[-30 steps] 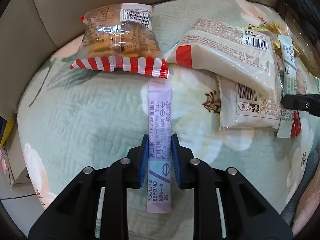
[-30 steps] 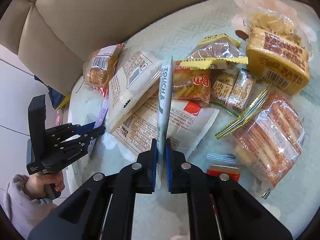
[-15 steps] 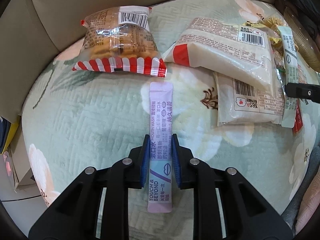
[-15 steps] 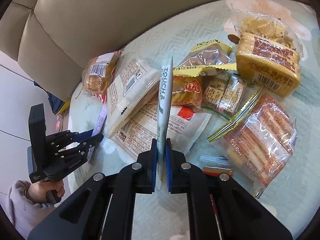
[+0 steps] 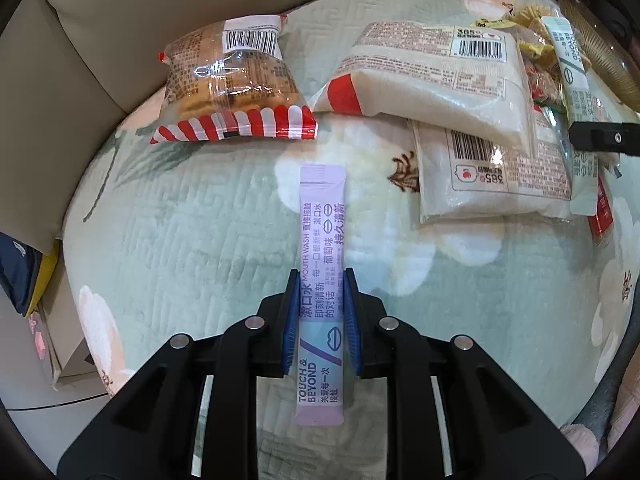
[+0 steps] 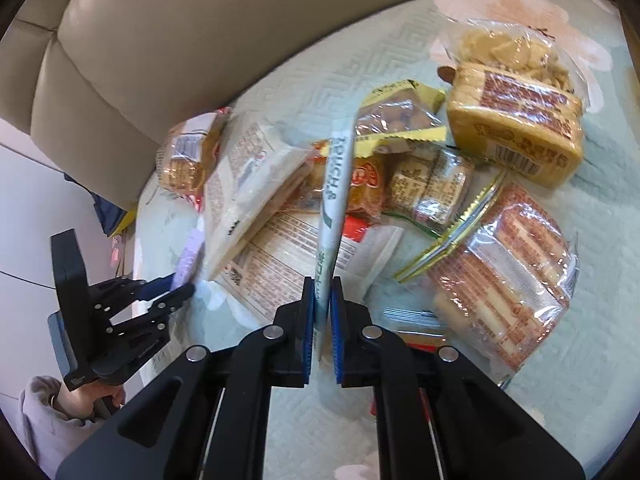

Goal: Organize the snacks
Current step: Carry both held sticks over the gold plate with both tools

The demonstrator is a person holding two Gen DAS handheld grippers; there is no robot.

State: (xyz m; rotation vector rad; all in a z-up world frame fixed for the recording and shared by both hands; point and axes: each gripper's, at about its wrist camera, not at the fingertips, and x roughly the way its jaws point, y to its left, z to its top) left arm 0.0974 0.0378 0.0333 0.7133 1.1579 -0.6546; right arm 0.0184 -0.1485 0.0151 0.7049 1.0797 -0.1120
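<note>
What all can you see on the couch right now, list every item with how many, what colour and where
purple mouthwash stick: 1, lilac, held flat between the left gripper's fingers
green mouthwash stick: 1, pale green and white, held edge-on by the right gripper
red-striped snack bag: 1, clear with red and white hem, by the backrest
white 365 packs: 2, white with red corner, overlapping mid-cushion
yellow-edged packets: several, cluttered behind the green stick
yellow cake pack: 1, far right
clear biscuit bag: 1, orange print, near right
quilted cover: 1, pale green, floral
sofa backrest: beige
left gripper: black, blue pads
right gripper: black, blue pads
hand: 1, grey sleeve
</note>
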